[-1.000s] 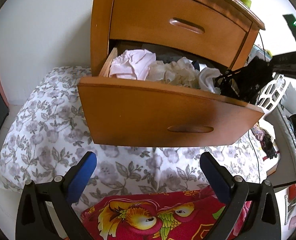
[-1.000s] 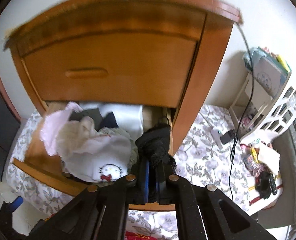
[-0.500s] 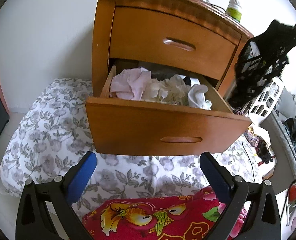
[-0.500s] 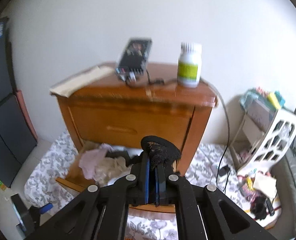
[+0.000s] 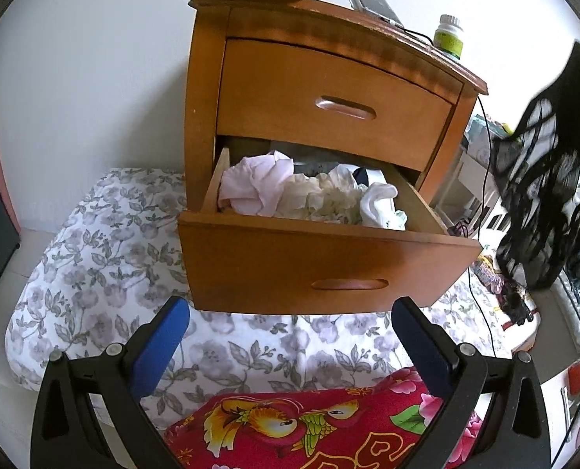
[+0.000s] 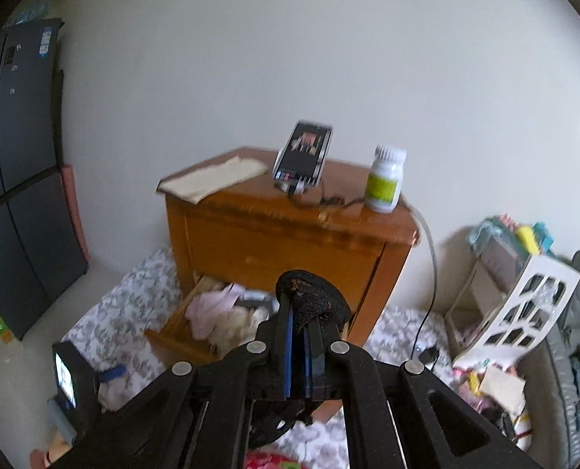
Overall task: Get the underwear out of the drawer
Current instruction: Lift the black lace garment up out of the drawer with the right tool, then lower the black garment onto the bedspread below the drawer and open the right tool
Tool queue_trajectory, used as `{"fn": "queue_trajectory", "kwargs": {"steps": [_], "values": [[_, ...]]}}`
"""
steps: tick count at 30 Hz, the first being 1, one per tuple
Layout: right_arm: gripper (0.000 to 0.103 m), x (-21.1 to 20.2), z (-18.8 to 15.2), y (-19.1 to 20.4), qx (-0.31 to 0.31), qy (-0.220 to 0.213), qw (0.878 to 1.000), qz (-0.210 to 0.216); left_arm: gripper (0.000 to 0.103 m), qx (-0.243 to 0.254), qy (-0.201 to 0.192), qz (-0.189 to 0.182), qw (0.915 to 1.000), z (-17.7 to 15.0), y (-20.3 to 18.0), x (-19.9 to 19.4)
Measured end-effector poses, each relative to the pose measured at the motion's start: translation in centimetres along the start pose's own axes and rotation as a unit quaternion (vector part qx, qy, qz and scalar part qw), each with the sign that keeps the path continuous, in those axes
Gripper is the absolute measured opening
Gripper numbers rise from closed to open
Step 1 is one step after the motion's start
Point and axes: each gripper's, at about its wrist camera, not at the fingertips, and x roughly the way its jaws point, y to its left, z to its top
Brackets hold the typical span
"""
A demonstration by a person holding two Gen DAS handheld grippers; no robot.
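Clamping black underwear [image 6: 313, 305], right hand-held gripper [image 6: 298, 336] now high above drawer [image 5: 321, 265]; left hand-held gripper [image 5: 290, 336] wide, empty.

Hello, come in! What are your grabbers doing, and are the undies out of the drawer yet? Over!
Right gripper shut on black lace underwear, clear of the open drawer. Left gripper open, empty. Nothing in the way.

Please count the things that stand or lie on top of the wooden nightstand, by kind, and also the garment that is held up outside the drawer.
Bottle, white with green label: 1
Phone with a cable: 1
Folded beige paper or cloth: 1
Black lace underwear, pinched in the right hand-held gripper: 1
Total: 4
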Motion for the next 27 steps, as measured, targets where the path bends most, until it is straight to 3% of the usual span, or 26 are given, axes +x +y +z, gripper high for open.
{"fn": "queue_trajectory", "kwargs": {"steps": [10,21,27], "values": [[0.004,5.2,-4.6,1.8,-0.011,0.085,0.996,0.031,0.103,0.0,0.008,0.003,1.0,-0.1,0.2,0.3],[0.004,16.2,-11.3,5.7,-0.028,0.21,0.976,0.05,0.103,-0.007,0.02,0.006,0.9997,-0.3,0.9,1.1],[0.005,19.9,-12.9,6.9,-0.035,0.243,0.968,0.047,0.103,-0.011,0.028,0.005,0.9995,-0.4,1.3,1.6]]}}
